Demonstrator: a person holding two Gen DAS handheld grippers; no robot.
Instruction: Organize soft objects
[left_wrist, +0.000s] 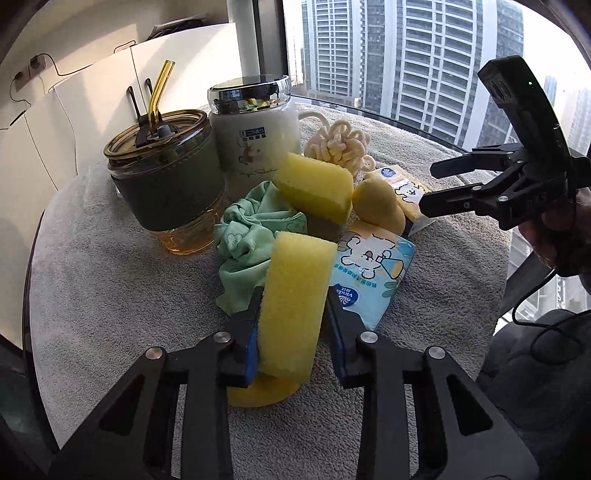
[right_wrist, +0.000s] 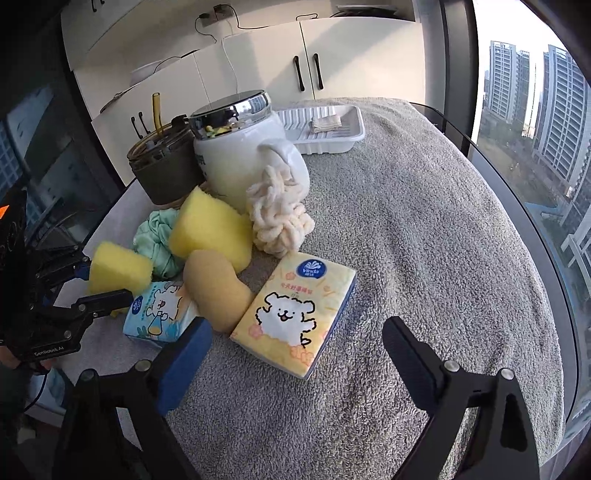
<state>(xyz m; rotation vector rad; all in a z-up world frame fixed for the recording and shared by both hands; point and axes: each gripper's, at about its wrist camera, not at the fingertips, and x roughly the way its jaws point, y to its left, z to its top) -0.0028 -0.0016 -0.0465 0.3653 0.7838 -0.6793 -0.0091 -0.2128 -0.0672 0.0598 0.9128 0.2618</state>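
- Our left tool holds a yellow sponge upright between its jaws; the foam already bulges a little under the squeeze.
- Our right tool stands wide and holds nothing, just in front of the yellow tissue pack on the towel-covered tabletop.
- The other soft things crowd the middle of the tabletop: a second yellow sponge, a green cloth, a tan sponge, a blue tissue pack and a cream knitted bundle, which leans on the white jar.
- A white tray sits at the far edge; we judge it a likely place for them, though we cannot be sure.
- To do this step well, we grip only as hard as the sponge needs, lift it clear of the green cloth and blue tissue pack beside it, and carry it wide of the white jar and the glass cup.
- With the right tool we close across the yellow tissue pack's narrow sides, square to it, so that it does not twist.
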